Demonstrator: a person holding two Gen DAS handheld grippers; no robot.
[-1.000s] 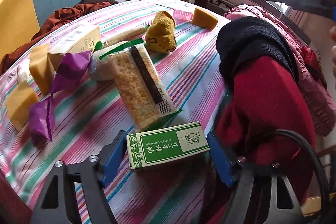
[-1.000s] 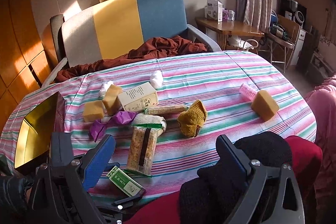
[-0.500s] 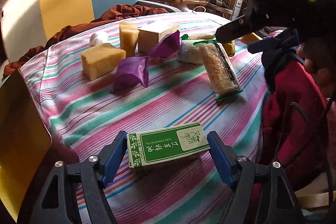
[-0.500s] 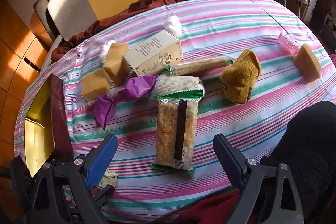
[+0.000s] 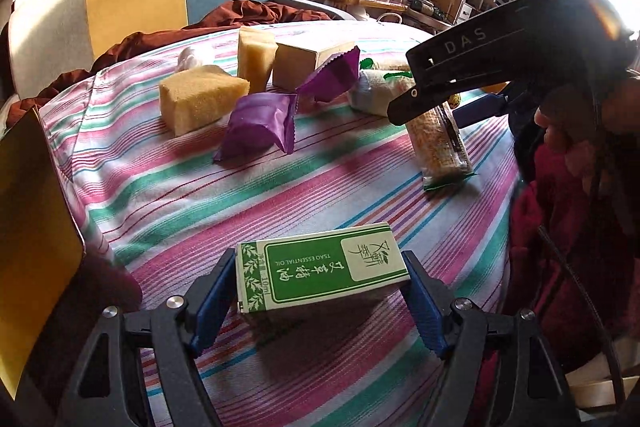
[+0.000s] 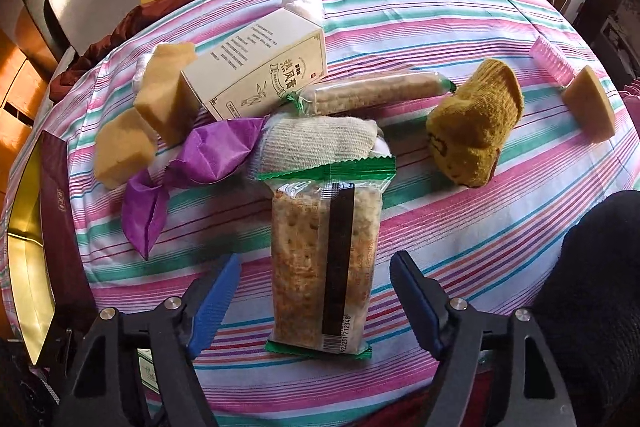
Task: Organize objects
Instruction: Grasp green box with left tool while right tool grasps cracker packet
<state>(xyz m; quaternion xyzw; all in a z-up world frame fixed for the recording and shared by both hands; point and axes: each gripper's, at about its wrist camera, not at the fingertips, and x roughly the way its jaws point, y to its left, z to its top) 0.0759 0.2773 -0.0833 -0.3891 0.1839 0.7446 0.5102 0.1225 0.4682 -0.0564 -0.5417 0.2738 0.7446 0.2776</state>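
Pinching the light, stiff green box [image 5: 320, 269] by its short ends, my left gripper [image 5: 320, 293] carries it above the near table [image 5: 168, 195]. My right gripper [image 6: 314, 293] is closing around the near, crushable cracker packet [image 6: 326, 259], pads not yet touching its long sides.

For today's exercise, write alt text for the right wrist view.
The right tongs are closing around a clear-wrapped cracker packet lying on a striped tablecloth, blue pads not yet touching it. Beyond lie a purple wrapper, cream box and mustard sock.
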